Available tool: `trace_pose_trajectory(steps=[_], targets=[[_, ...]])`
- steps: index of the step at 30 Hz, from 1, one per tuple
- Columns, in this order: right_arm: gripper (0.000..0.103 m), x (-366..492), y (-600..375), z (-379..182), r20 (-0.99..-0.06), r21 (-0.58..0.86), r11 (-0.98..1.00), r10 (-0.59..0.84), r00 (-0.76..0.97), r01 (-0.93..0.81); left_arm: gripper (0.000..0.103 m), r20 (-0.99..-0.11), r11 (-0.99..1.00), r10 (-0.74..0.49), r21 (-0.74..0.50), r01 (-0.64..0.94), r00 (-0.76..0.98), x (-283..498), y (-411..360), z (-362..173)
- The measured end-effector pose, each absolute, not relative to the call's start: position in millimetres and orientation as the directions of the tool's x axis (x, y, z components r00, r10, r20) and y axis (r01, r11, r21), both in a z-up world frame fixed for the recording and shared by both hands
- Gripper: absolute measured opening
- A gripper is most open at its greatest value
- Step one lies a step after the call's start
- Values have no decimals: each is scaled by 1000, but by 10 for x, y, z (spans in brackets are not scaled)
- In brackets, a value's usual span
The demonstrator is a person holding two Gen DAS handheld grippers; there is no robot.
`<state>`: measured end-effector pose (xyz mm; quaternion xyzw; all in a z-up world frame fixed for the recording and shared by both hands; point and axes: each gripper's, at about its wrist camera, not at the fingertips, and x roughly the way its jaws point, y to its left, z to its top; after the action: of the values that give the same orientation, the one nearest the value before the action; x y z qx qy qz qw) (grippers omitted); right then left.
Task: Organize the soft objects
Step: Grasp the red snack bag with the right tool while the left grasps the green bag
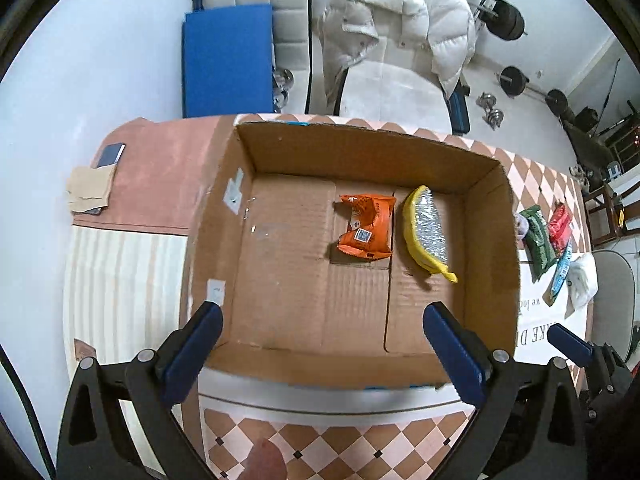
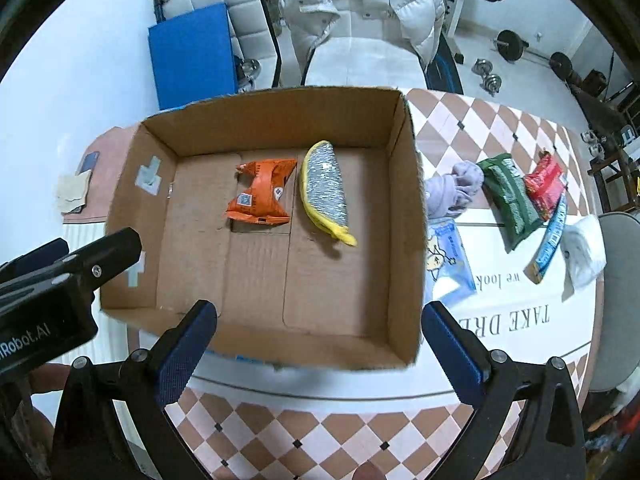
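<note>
Soft objects are partly sorted: an orange snack packet [image 2: 262,200] and a yellow-edged sponge [image 2: 325,192] lie side by side in the cardboard box [image 2: 400,240] on the bench [image 2: 500,128]. Both the left gripper [image 1: 322,344] and the right gripper [image 2: 320,344] hover with fingers spread, holding nothing. Judging by this, the next move is to fetch the lilac cloth [image 2: 456,188] or green packet [image 2: 510,200] beside the box.

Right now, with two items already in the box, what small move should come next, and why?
Probably swing the right gripper, open and empty, rightward toward the lilac cloth just outside the cardboard box. The orange snack packet and yellow pouch are already inside, and the cloth is the nearest soft item left on the table.
</note>
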<state>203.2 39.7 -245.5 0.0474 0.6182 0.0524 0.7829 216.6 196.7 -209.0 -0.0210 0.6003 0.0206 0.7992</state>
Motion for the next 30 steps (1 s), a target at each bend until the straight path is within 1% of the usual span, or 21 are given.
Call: trace_pose_trajectory(steps=[7, 13, 15, 17, 20, 22, 25, 27, 28, 30], targets=[[103, 1705, 320, -2078, -942, 161, 987, 158, 297, -17, 103, -944, 998, 18, -2, -60, 330, 1861, 1987, -1796], [103, 1598, 189, -1909, -917, 237, 972, 225, 329, -4, 103, -937, 999, 31, 13, -53, 349, 1748, 1842, -1604], [103, 1585, -27, -1844, -903, 282, 959, 256, 345, 27, 103, -935, 999, 27, 14, -39, 352, 1782, 1709, -1534], [103, 1591, -306, -1788, -897, 301, 951, 258, 360, 68, 103, -938, 1000, 2, -6, -21, 347, 1865, 1516, -1476], [103, 1635, -858, -1746, -899, 291, 947, 220, 379, 140, 103, -948, 998, -60, -55, 24, 312, 2054, 1113, -1465], [103, 1726, -1267, -1784, -917, 249, 949, 166, 363, 194, 103, -955, 996, -85, -72, 56, 283, 2205, 777, -1526], [103, 1926, -1974, -1938, -929, 252, 924, 148, 338, 288, 103, -975, 988, -136, -121, 97, 174, 2527, 194, -1793], [103, 2142, -2455, -2144, -934, 300, 885, 196, 299, 357, 103, -978, 978, -197, -191, 81, 76, 2782, -216, -2096], [103, 2235, -2624, -2231, -932, 322, 867, 220, 288, 380, 103, -977, 977, -208, -204, 68, 48, 2851, -344, -2201], [103, 2541, -3086, -2579, -925, 377, 812, 300, 235, 446, 102, -975, 974, -224, -224, 31, -11, 3037, -645, -2499]])
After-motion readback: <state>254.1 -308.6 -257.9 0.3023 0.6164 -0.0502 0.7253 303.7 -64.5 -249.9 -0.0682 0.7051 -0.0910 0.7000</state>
